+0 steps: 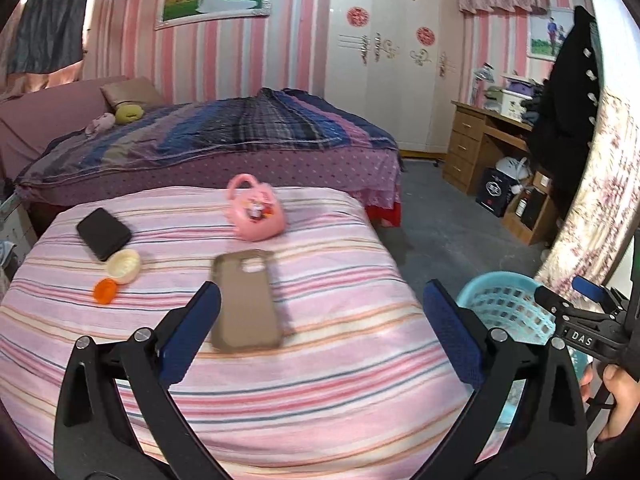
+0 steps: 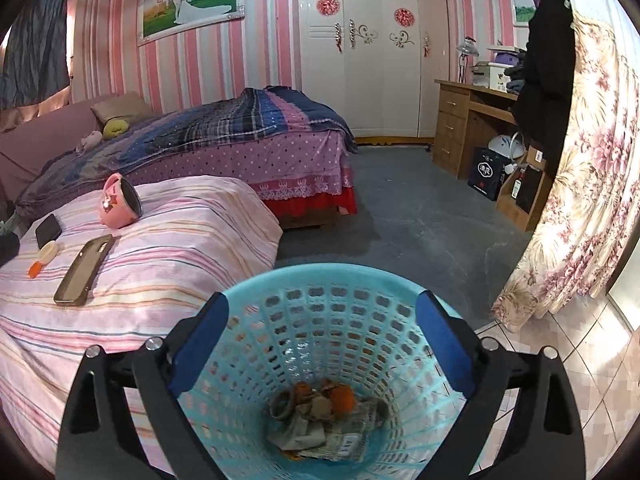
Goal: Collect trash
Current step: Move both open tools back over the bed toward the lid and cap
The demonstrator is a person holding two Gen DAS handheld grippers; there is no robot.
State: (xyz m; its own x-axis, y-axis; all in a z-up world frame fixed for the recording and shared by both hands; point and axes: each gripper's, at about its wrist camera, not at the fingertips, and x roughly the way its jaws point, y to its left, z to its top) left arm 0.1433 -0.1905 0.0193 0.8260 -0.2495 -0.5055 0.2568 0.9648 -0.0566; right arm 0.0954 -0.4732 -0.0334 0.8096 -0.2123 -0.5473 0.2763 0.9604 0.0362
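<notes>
A turquoise mesh basket (image 2: 316, 292) stands on the floor beside the striped table (image 2: 168, 248). Crumpled paper and orange scraps (image 2: 324, 412) lie in its bottom. My right gripper (image 2: 322, 344) is open and empty, right above the basket's mouth. My left gripper (image 1: 322, 328) is open and empty above the striped cloth (image 1: 320, 380). A brown phone case (image 1: 246, 300) lies just ahead of its left finger. An orange cap (image 1: 106, 290) and a cream lid (image 1: 124, 266) lie at the left. The basket (image 1: 504, 304) and the right gripper (image 1: 576, 308) show at the right.
A black wallet (image 1: 103, 233) and a pink toy bag (image 1: 256, 212) lie on the cloth. A bed (image 1: 224, 148) stands behind, a white wardrobe (image 1: 384, 60) and wooden desk (image 1: 480, 140) further back. A floral curtain (image 2: 580, 184) hangs at the right.
</notes>
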